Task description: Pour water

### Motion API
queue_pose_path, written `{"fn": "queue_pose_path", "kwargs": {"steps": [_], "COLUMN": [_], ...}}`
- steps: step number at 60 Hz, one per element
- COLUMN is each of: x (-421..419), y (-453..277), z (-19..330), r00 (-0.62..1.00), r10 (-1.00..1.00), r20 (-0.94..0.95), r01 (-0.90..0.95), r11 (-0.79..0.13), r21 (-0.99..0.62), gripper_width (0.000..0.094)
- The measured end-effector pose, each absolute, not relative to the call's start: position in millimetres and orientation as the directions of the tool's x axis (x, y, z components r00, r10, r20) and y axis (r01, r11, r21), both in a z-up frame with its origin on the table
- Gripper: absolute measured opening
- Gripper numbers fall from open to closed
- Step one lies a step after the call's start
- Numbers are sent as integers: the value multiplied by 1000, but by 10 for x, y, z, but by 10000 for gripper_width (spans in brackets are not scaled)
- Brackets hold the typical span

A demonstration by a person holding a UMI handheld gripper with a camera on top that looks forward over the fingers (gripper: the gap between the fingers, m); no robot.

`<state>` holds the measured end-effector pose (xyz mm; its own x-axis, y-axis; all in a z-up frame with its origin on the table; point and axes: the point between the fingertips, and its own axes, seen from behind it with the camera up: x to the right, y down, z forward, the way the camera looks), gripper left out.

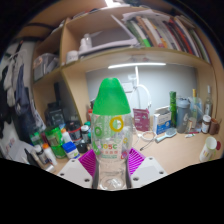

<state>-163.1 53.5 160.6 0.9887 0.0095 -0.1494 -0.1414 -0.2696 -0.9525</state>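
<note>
A clear plastic bottle [112, 135] with a green cap and a green-and-white label stands upright between my two fingers. My gripper [112, 165] is shut on the bottle's lower body, and the purple pads [88, 162] press against both its sides. The bottle is lifted above the desk and fills the middle of the view. Its base shows just over the gripper's body. No cup or other vessel for the water is clearly visible.
A cluttered desk [170, 150] lies beyond, with small bottles [68, 143] to the left and jars and containers [190, 115] to the right. A shelf of books [150, 30] hangs above, with a light strip under it.
</note>
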Motion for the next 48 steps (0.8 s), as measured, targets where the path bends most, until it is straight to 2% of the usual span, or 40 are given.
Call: {"fn": "queue_pose_path", "kwargs": {"steps": [8,13,20,27,31,36,41,48], "x": [-1100,-684,14,498,713,900,939,967], "y": [183,43,-66,-41,18,110,185,263], "z": [2213,2424,2371,2122,1924,1845,1853,1911], "r00": [929,829,650,365,201,-57,-308,-521], "r10": [-74,-121,-201,-252,-252,-233,-182,-146], "r20": [-363,-545,-733,-896,-947,-971,-934,-841], "r01": [-371,-559,-760,-931,-978,-994,-943,-839], "r11": [-231,-200,-156,-102,-99,-74,-69,-94], "r21": [-900,-805,-631,-351,-181,76,325,536], "gripper_width": [378,376,375,374,375,376,379,376]}}
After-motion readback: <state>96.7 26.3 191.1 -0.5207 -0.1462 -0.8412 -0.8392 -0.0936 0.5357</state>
